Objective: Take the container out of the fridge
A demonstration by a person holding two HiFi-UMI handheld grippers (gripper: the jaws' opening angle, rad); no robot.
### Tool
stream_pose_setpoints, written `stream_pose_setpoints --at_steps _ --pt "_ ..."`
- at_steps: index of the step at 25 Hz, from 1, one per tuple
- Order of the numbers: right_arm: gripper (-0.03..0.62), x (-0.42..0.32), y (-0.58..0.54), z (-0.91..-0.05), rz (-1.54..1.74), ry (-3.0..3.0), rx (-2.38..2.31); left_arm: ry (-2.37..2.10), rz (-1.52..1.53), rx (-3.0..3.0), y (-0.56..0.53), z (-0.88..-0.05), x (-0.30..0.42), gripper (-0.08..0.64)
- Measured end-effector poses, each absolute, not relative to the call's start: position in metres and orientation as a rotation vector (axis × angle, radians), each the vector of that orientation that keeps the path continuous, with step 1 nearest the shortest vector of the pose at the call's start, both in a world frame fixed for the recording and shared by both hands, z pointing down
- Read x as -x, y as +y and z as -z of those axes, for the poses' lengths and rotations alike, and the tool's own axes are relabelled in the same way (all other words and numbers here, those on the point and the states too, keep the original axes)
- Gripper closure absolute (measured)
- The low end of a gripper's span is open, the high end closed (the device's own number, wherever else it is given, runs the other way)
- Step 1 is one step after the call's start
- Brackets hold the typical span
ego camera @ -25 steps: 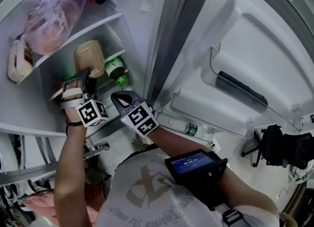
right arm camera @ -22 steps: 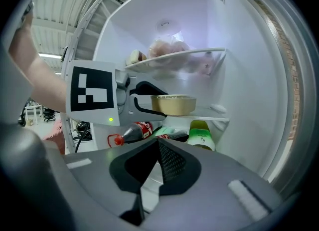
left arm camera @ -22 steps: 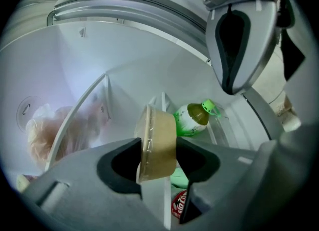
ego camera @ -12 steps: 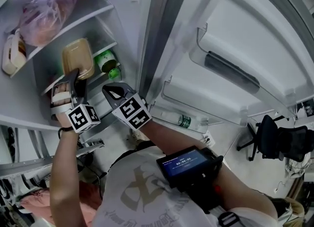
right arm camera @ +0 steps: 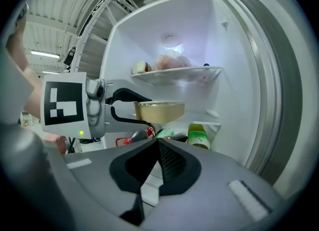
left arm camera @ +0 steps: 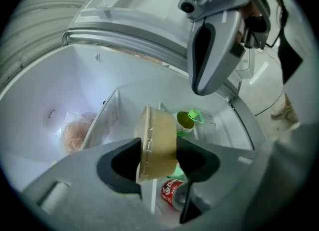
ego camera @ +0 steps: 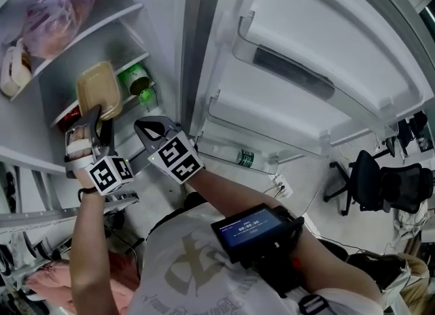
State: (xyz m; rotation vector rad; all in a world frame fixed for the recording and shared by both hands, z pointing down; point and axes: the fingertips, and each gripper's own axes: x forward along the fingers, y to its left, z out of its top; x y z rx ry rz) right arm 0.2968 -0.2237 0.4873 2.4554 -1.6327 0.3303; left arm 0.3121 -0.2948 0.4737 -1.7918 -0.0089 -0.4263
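Observation:
A tan lidded container [ego camera: 98, 89] hangs just in front of the fridge's middle shelf, and my left gripper [ego camera: 95, 120] is shut on its near end. In the left gripper view the container [left arm camera: 157, 145] stands on edge between the two jaws of that gripper [left arm camera: 157, 161]. From the right gripper view the container [right arm camera: 159, 110] is level, with the left gripper [right arm camera: 124, 108] clamped on its side. My right gripper [ego camera: 146, 128] hovers beside it, shut with nothing in it [right arm camera: 158, 147].
A green bottle [ego camera: 136, 79] and a red can [left arm camera: 172, 195] lie on the lower shelf behind the container. A pink bag [ego camera: 58, 11] fills the top shelf. The open fridge door [ego camera: 326, 55] with a bottle [ego camera: 248, 160] in its rack stands to the right.
The container has come a little way out of the shelf toward me, still in the left gripper. Both grippers have shifted left in the head view.

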Motion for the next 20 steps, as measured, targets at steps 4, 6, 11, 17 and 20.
stream_pose_setpoints --at_steps 4,6,11,17,20 --pt "0.584 -0.29 -0.218 -0.485 -0.314 -1.648 -2.447 0.013 0.418 1.815 -0.286 -0.472 -0.297 0.337" --pt "0.584 -0.29 -0.214 -0.486 -0.314 -1.652 -2.446 0.018 0.436 1.817 -0.281 -0.476 -0.291 0.337" --pt "0.584 -0.277 -0.206 -0.488 -0.305 -1.701 -2.405 0.059 0.494 1.844 -0.276 -0.485 -0.264 0.337" --pt "0.584 -0.265 -0.192 -0.487 -0.285 -1.764 -2.341 0.121 0.558 1.865 -0.264 -0.491 -0.232 0.337" --pt "0.584 -0.258 -0.188 -0.485 -0.266 -1.806 -2.306 0.157 0.591 1.875 -0.257 -0.493 -0.215 0.337"
